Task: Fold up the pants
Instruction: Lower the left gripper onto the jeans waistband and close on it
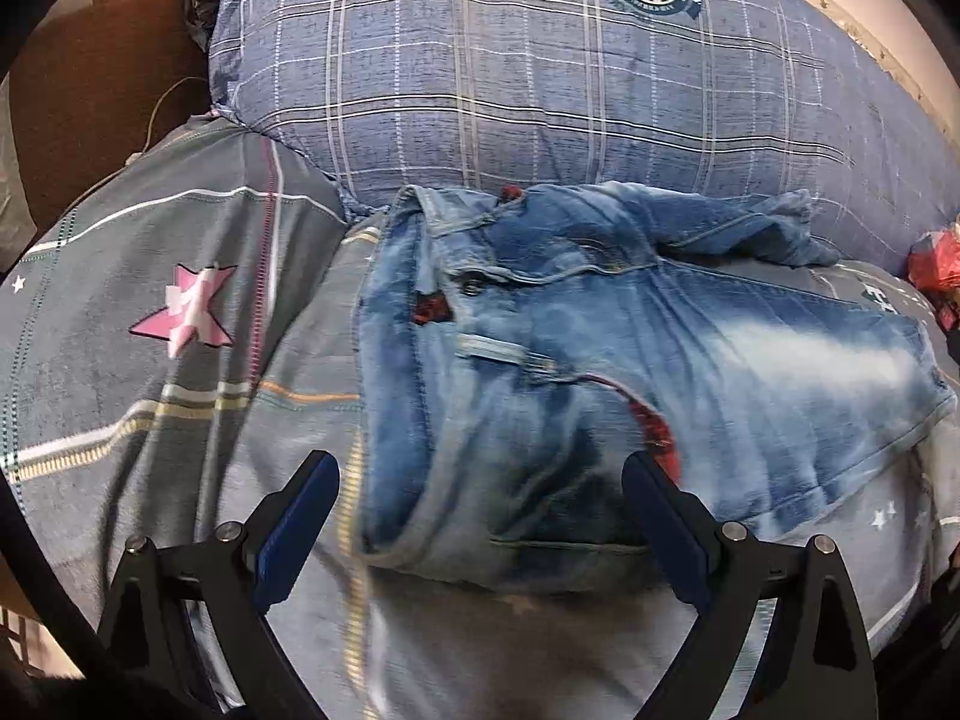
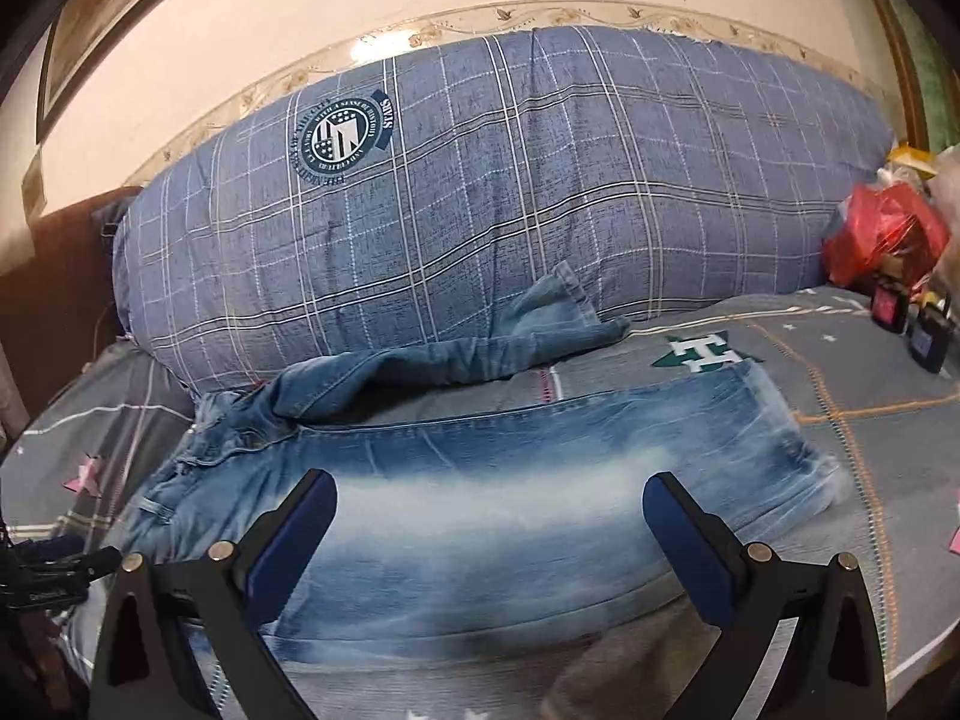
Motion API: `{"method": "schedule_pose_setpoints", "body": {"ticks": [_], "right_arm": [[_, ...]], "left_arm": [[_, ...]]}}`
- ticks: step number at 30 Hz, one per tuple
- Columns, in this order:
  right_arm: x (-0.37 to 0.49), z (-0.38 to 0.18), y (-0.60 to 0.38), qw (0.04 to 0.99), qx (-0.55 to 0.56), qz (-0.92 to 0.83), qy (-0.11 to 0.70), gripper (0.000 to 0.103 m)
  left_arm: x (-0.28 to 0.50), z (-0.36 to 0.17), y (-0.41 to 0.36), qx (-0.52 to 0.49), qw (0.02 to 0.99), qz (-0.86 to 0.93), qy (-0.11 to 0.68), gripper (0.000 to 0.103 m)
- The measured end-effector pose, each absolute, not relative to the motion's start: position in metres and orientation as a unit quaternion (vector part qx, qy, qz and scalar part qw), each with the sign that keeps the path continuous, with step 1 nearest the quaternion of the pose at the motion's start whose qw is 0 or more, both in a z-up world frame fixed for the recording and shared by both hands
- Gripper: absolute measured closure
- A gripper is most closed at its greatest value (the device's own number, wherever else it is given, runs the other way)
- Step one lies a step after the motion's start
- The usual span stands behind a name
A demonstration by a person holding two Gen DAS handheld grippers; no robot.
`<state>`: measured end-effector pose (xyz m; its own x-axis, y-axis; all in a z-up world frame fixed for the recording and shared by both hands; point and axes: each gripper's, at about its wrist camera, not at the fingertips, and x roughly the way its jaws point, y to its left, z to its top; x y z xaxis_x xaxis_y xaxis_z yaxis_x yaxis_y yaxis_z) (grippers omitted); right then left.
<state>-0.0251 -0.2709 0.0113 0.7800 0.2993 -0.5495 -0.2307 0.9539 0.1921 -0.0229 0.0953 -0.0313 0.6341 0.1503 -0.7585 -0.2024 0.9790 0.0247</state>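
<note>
Faded blue jeans (image 1: pixel 600 372) lie on the grey bed cover (image 1: pixel 150 360), waistband to the left with its button showing. One leg lies flat across the bed (image 2: pixel 570 462); the other leg (image 2: pixel 456 354) is bunched against the pillow. My left gripper (image 1: pixel 480 480) hangs open just above the waist end, fingers either side of the seat. My right gripper (image 2: pixel 489 498) is open over the thigh of the flat leg. Neither one holds any cloth.
A big blue plaid pillow (image 2: pixel 510 192) fills the back of the bed against the wall. A red plastic bag (image 2: pixel 882 234) and small dark bottles (image 2: pixel 927 336) sit at the right. A brown headboard (image 1: pixel 90 90) rises at the left.
</note>
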Motion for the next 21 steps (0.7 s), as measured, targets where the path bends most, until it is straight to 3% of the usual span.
{"method": "schedule_pose_setpoints", "body": {"ticks": [9, 18, 19, 21], "right_arm": [[-0.025, 0.003, -0.254, 0.936, 0.017, 0.15, 0.317, 0.0], [-0.014, -0.028, -0.236, 0.908, -0.043, 0.146, 0.391, 0.0], [-0.012, -0.031, -0.234, 0.905, -0.047, 0.145, 0.398, 0.0], [-0.009, -0.036, -0.232, 0.9, -0.056, 0.144, 0.407, 0.0]], "left_arm": [[0.004, -0.067, 0.116, -0.082, 0.879, 0.085, 0.461, 0.008], [0.011, -0.074, 0.1, -0.032, 0.883, 0.091, 0.459, 0.009], [0.012, -0.075, 0.1, -0.028, 0.884, 0.09, 0.458, 0.011], [0.01, -0.076, 0.097, -0.024, 0.883, 0.076, 0.463, 0.033]]}}
